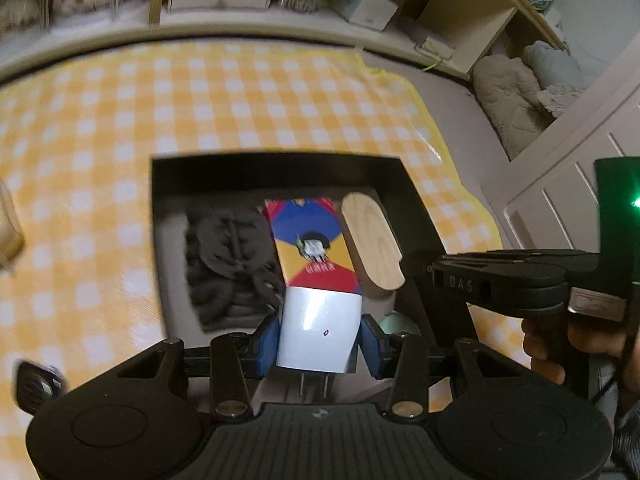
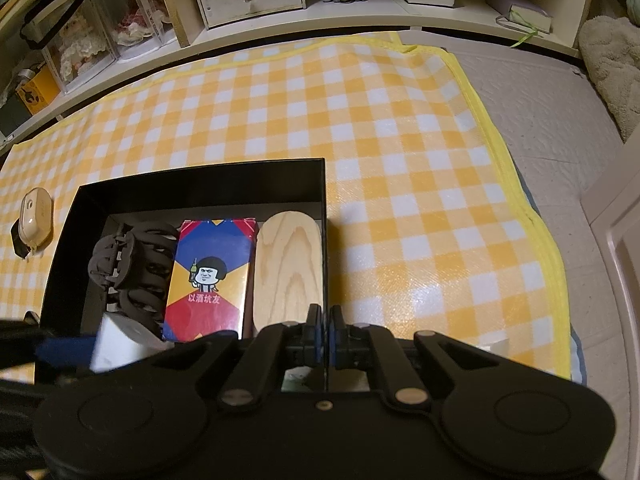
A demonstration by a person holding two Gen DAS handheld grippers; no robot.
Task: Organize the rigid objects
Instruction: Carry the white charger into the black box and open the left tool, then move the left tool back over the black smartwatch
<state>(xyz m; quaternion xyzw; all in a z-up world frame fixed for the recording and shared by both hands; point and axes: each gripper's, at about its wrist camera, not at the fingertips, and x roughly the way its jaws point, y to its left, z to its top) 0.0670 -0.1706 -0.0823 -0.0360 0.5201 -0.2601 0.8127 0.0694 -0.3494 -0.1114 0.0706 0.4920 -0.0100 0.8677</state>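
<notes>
The left gripper [image 1: 318, 344] is clamping a white charger block [image 1: 318, 330] between its blue fingers [image 1: 267, 346], holding it over the near end of the black box [image 2: 200, 176] on the yellow checked mat [image 2: 400, 160]. Inside the box are lying a dark hair claw [image 2: 128, 268], a colourful card box [image 2: 210, 276] and a wooden oval piece [image 2: 288, 268] — side by side. The right gripper [image 2: 325, 332] is hovering at the box's right wall, fingers pressed together — empty.

In the box [image 2: 200, 176] I see the hair clip [image 2: 132, 268] left, card box [image 2: 212, 276] middle, wooden piece [image 2: 288, 268] right (all side by side), charger [image 2: 120, 342] nearest me.
</notes>
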